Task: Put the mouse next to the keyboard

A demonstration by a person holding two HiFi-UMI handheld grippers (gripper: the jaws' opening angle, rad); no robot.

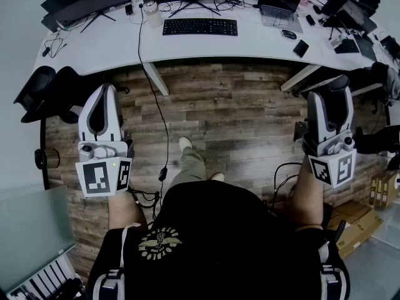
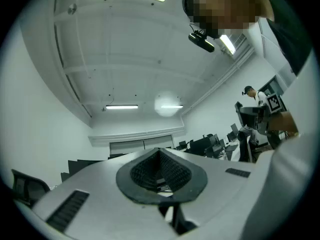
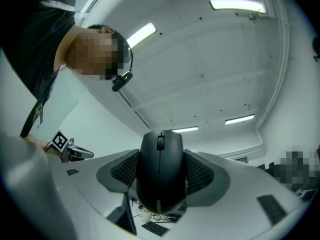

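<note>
Though its logo is unreadable, the mouse (image 3: pixel 160 171) sits clamped between the pads of the right gripper (image 1: pixel 330 99), tilted ceilingward — left gripper (image 1: pixel 103 102) pinched closed on nothing, keyboard (image 1: pixel 200 27) well beyond both fingertips.

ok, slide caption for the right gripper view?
Right gripper holding a black mouse between its jaws, tilted up toward the ceiling lights.

The head camera (image 2: pixel 201 41) looks steeply down past the person's chest to the floor (image 1: pixel 237 105) and far desk (image 1: pixel 262 39). Each gripper camera sits close behind its jaws, tilted up; both share the ceiling (image 2: pixel 140 44) and that head camera.
</note>
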